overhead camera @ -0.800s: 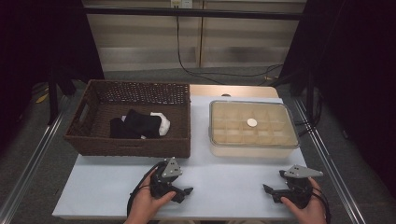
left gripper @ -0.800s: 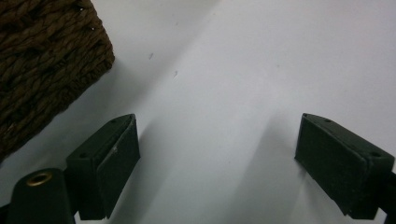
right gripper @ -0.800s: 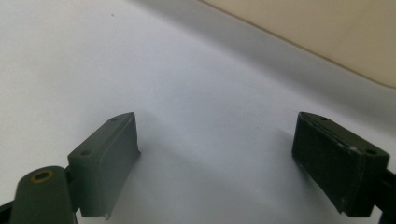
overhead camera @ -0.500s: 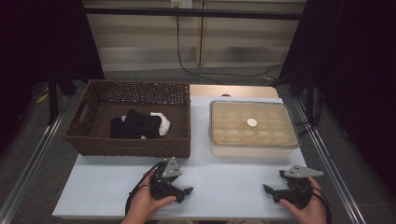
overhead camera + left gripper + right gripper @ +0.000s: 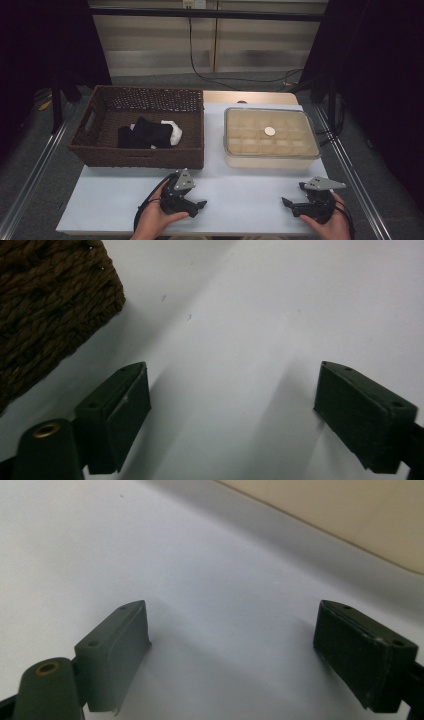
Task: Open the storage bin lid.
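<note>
My left gripper [image 5: 196,205] rests low over the white table [image 5: 240,200] near its front edge, just in front of the brown wicker basket [image 5: 145,155]. Its jaws stand wide apart with bare table between them [image 5: 232,410], and a corner of the basket's weave [image 5: 45,305] lies at the upper left. My right gripper [image 5: 289,204] sits at the front right, in front of the clear lidded box [image 5: 270,137]. It too is open with nothing between its jaws [image 5: 232,652]. The box's pale wall [image 5: 350,515] crosses the upper right of the right gripper view.
Black and white cloth pieces [image 5: 150,134] lie inside the basket. A small white disc [image 5: 270,131] sits on the box's lid. Metal rails [image 5: 30,180] run along both sides of the table, and a black cable [image 5: 200,75] hangs down at the back.
</note>
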